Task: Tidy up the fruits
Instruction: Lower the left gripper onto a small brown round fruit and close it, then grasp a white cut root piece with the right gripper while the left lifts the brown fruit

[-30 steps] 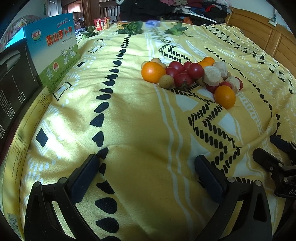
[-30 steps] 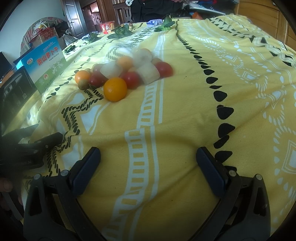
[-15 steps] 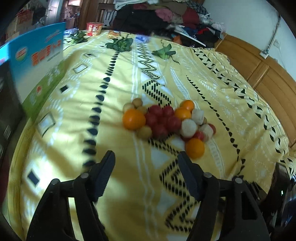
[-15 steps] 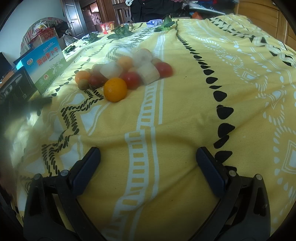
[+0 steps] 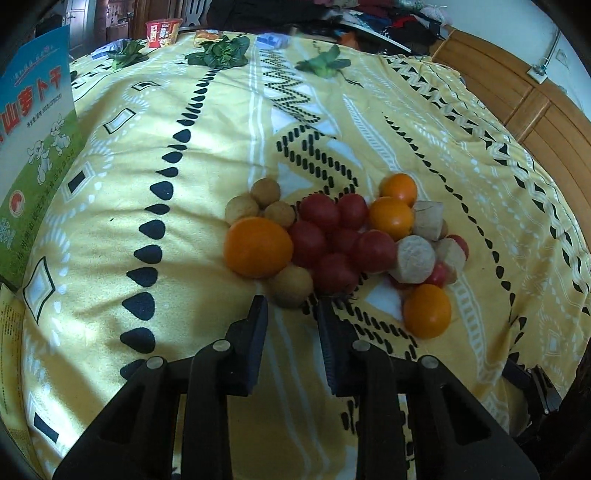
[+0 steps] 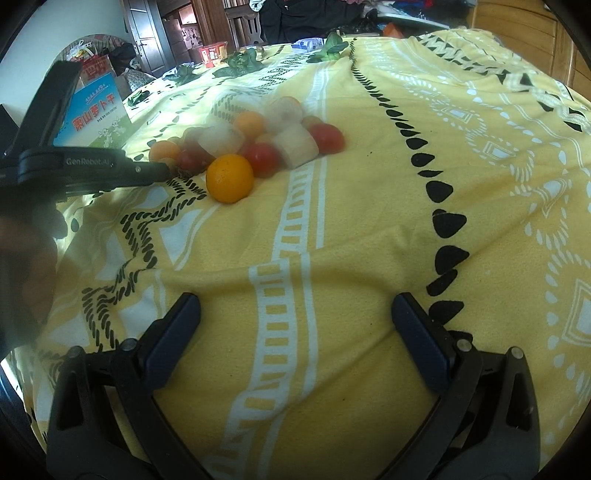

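The left gripper (image 5: 290, 312) has moved up to the fruit pile (image 5: 343, 240) mid-blanket (image 5: 184, 221), jaws just narrowed on nothing, by four oranges, four brown fruits, about seven tomatoes; the right gripper (image 6: 295, 314) gapes empty.

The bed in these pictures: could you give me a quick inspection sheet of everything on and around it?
Surface: yellow patterned blanket, rumpled.
Job's things: one heap of oranges, red tomatoes, brown round fruits and pale cut chunks, unsorted.
Clutter: leafy greens and a red cup at the far edge; a blue-green box at the left.
Grippers: left gripper has just been closing, jaws narrow, nothing between them, tips just short of a brown fruit; right gripper wide open, empty.
Cables: one wire on the wall.
Surroundings: wooden panelling, piled clothes.
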`<state>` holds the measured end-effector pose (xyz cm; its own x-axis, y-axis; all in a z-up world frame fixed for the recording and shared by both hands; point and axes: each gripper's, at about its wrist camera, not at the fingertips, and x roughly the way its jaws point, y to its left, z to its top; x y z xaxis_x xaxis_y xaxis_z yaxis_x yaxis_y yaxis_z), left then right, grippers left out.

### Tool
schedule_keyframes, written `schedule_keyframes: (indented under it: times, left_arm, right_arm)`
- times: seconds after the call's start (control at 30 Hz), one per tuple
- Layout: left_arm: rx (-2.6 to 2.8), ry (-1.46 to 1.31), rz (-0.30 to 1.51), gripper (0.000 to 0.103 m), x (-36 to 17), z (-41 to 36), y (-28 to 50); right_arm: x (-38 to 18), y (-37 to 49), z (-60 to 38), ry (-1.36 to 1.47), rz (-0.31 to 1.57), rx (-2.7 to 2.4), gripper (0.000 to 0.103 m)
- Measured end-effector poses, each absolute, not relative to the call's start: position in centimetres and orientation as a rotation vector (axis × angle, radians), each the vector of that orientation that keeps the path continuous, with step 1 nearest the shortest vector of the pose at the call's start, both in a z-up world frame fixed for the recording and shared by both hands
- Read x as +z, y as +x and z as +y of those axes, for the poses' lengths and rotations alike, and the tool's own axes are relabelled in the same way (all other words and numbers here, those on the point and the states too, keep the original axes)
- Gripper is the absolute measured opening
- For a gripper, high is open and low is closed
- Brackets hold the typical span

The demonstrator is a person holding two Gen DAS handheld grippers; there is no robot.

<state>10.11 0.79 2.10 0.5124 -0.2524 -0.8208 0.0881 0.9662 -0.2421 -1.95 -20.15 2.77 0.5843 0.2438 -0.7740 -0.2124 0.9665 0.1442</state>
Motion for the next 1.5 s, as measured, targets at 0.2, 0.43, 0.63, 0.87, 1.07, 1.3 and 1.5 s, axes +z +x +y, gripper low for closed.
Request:
schedule_keyframes:
  times: [0.2, 0.43, 0.63, 0.87, 1.07, 1.3, 1.5]
  left_arm:
    - [-0.213, -0.168, 0.994, 0.03, 1.8, 0.4, 11.1]
    - [-0.214, -0.191, 0.983, 0.024, 1.6, 0.8, 11.3]
    - [-0.226, -0.188, 0.904, 0.024, 5.0, 1.6, 8.0]
    - [-0.224, -0.271, 0.865, 0.024, 7.3, 4.2, 4.4]
    - [-0.227, -0.269, 0.844, 0.024, 8.2, 4.7, 3.4]
    - [-0.244, -0.287, 0.85, 0.024, 7.8, 4.9, 3.8]
    - [-0.253, -0.29, 0.847, 0.024, 7.8, 4.9, 3.9]
  right_arm:
    - [2.8, -1.9, -20.2, 0.037, 0.908, 0.268, 0.103]
    - [2.9, -2.0, -20.2, 0.04, 0.912, 0.269, 0.103]
    - [4.7, -2.6, -20.5, 0.068, 0.883, 0.308, 0.083]
    - [8.6, -0.1, -17.0, 0.055, 0.84, 0.487, 0.066]
    - [8.0, 4.7, -13.6, -0.138, 0.832, 0.497, 0.055]
    - [6.3, 5.8, -11.2, -0.389, 0.807, 0.464, 0.053]
    - [5.4, 7.2, -11.0, -0.413, 0.832, 0.412, 0.036]
